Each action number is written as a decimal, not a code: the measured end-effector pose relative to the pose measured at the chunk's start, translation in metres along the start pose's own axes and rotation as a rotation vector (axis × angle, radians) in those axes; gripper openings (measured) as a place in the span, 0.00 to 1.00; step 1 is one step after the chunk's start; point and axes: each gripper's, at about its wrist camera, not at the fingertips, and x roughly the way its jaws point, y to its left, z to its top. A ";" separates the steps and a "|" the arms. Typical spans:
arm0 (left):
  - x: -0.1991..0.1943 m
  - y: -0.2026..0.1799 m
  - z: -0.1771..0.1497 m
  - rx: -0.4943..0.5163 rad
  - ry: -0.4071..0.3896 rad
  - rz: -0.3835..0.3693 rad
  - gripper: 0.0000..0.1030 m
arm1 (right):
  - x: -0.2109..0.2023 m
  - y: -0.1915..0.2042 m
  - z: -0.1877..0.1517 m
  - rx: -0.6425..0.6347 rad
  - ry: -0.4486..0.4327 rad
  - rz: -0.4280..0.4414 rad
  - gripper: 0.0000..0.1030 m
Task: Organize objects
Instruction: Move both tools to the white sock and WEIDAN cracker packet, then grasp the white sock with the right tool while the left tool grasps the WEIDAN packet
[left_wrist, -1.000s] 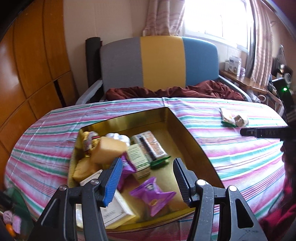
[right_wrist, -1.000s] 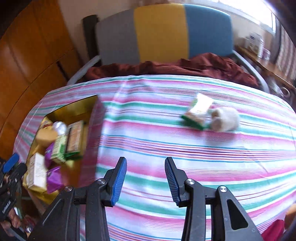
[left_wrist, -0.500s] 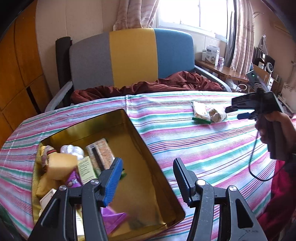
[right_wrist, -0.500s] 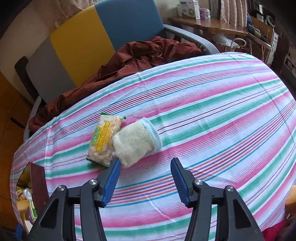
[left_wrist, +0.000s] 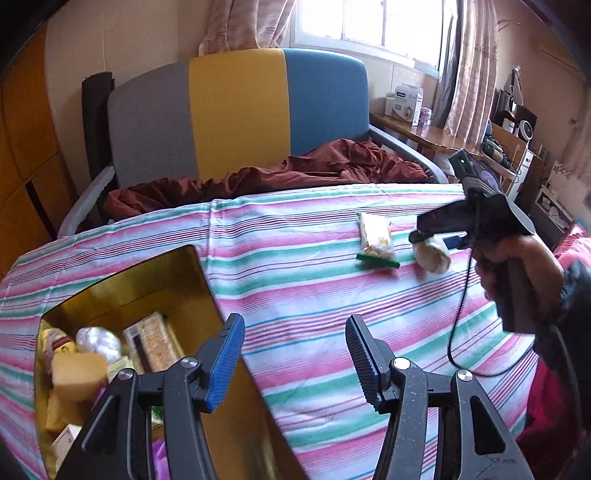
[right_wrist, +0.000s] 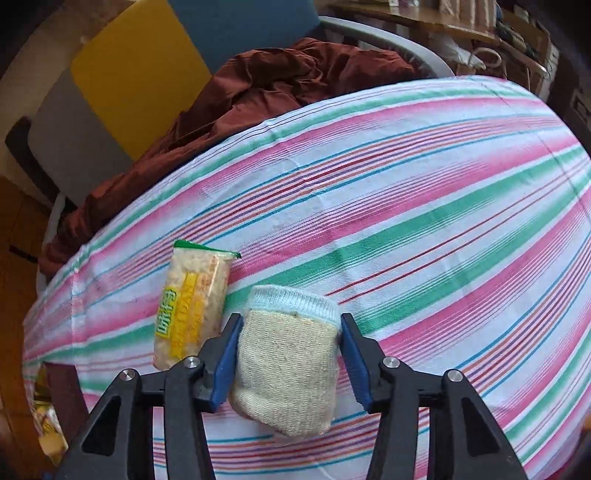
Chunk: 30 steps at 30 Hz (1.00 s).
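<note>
Here, closest to the right wrist camera, the right gripper (right_wrist: 288, 360) has its two blue-padded fingers on both sides of a rolled cream sock (right_wrist: 286, 365) with a pale blue cuff. Its jaws have just been closing, and now both pads touch the sides of the sock, so the claw is pinching it. The sock lies on the striped tablecloth (right_wrist: 406, 221), with its cuff pointing away from the camera. Just beside it, on its left in this view, lies a snack packet (right_wrist: 192, 299) with green ends and yellow print; the packet almost touches the left finger.

In the left wrist view, the left gripper (left_wrist: 295, 356) is near the camera with its jaws spread, and nothing is between them. Under its left finger is the golden box (left_wrist: 155, 273), sunk in the cloth, with several small packets and a yellow block inside. Farther across the cloth the same snack packet (left_wrist: 376, 242) and the sock (left_wrist: 432, 254) are seen, well apart from the box. There a hand (left_wrist: 517, 266) in a dark sleeve holds the right gripper's handle, and a black cable hangs from it.

Behind the table is a chair (left_wrist: 236, 114) with grey, yellow and blue panels, and a dark red cloth (left_wrist: 295, 173) lies on its seat. Farthest is the bright window with curtains.
</note>
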 end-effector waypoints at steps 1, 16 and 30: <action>0.004 -0.002 0.004 -0.002 0.008 -0.007 0.56 | -0.005 -0.003 -0.004 -0.029 0.001 -0.020 0.50; 0.130 -0.072 0.073 0.079 0.152 -0.056 0.58 | -0.009 -0.047 -0.020 -0.118 0.023 -0.131 0.52; 0.198 -0.104 0.098 0.182 0.181 -0.084 0.69 | -0.004 -0.065 -0.010 -0.069 0.086 -0.072 0.55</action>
